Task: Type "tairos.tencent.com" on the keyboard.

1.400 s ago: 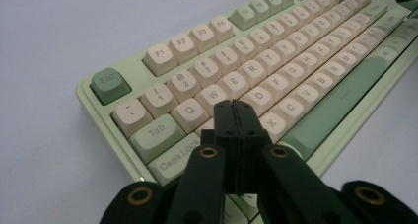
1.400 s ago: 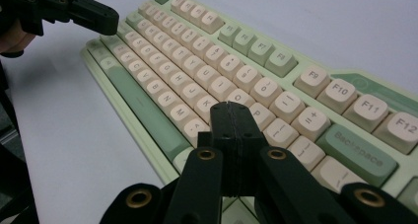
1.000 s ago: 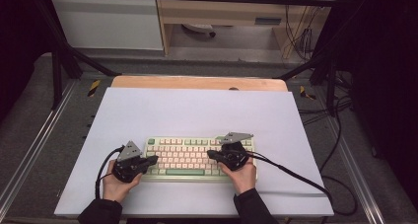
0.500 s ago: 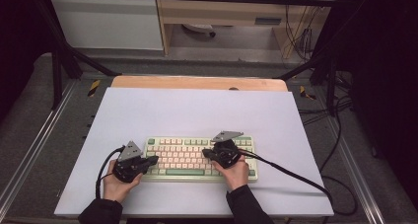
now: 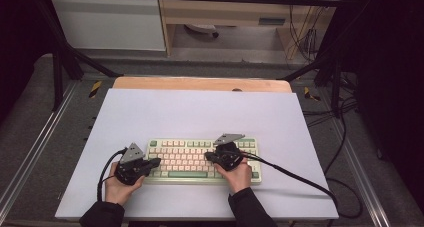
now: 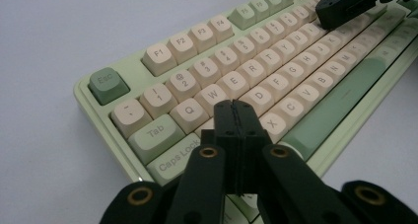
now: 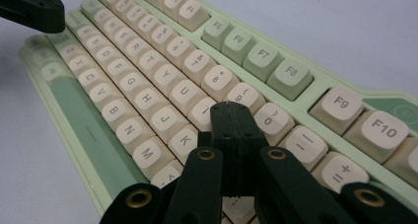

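Meanwhile, little has changed over the last second: in the high view the right gripper [image 5: 212, 157] has slid slightly leftward along the keyboard [image 5: 200, 159], drawing in from the right end toward the middle keys, while the left gripper [image 5: 155, 162] has kept its place over the keyboard's left end. That small shift reads as a move from one key to the next, so the typing work seems to be under way rather than finished. Both pairs of jaws are clenched tight with nothing between them, so each closed tip acts as a single poking finger. In the left gripper view the closed tip [image 6: 235, 110] hovers over the letters near S and A, just right of the Caps Lock key [image 6: 175, 160]; whether it presses a key I cannot tell. In the right gripper view the closed tip [image 7: 230, 111] sits over the keys beside K and I, just below the 9 key [image 7: 245, 94]. The keyboard lies flat on the pale sheet [image 5: 200, 112] covering the table, near the person's edge. Counted: one keyboard, two grippers, two hands, one sheet.
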`<state>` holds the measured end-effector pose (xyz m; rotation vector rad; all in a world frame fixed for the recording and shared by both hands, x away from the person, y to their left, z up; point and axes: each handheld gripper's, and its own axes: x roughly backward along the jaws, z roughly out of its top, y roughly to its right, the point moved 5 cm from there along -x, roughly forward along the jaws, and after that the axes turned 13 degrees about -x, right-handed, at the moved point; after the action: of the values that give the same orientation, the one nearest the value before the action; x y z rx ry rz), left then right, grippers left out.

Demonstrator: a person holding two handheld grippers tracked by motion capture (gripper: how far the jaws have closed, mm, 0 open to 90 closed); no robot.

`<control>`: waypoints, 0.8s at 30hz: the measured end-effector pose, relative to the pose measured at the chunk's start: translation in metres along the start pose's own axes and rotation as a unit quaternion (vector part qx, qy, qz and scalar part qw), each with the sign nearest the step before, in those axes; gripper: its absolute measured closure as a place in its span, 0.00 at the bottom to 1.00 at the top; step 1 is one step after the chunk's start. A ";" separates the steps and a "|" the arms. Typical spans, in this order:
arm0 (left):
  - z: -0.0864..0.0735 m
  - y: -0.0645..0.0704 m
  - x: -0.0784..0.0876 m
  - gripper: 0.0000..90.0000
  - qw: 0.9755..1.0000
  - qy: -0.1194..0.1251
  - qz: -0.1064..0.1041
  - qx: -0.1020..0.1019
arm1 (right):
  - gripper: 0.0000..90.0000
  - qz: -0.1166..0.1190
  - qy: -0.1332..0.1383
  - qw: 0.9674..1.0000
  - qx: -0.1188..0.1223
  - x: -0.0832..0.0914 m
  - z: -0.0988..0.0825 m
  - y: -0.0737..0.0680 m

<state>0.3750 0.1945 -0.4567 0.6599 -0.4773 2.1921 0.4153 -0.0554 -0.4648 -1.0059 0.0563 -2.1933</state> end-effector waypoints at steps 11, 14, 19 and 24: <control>0.001 0.000 0.000 1.00 1.000 0.001 0.000 -0.001 | 1.00 0.004 0.006 1.000 0.015 0.015 0.002 -0.004; 0.001 0.000 0.000 1.00 1.000 0.001 0.000 -0.001 | 1.00 0.009 0.009 1.000 0.018 0.021 0.003 -0.006; 0.001 0.001 0.000 1.00 1.000 0.001 -0.001 -0.001 | 1.00 0.016 0.011 1.000 0.021 0.030 0.001 -0.006; 0.002 0.001 -0.001 1.00 1.000 0.001 -0.001 -0.001 | 1.00 0.021 0.012 1.000 0.019 0.038 -0.004 -0.003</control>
<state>0.3750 0.1924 -0.4559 0.6567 -0.4779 2.1904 0.3937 -0.0779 -0.4420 -0.9499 0.0472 -2.1597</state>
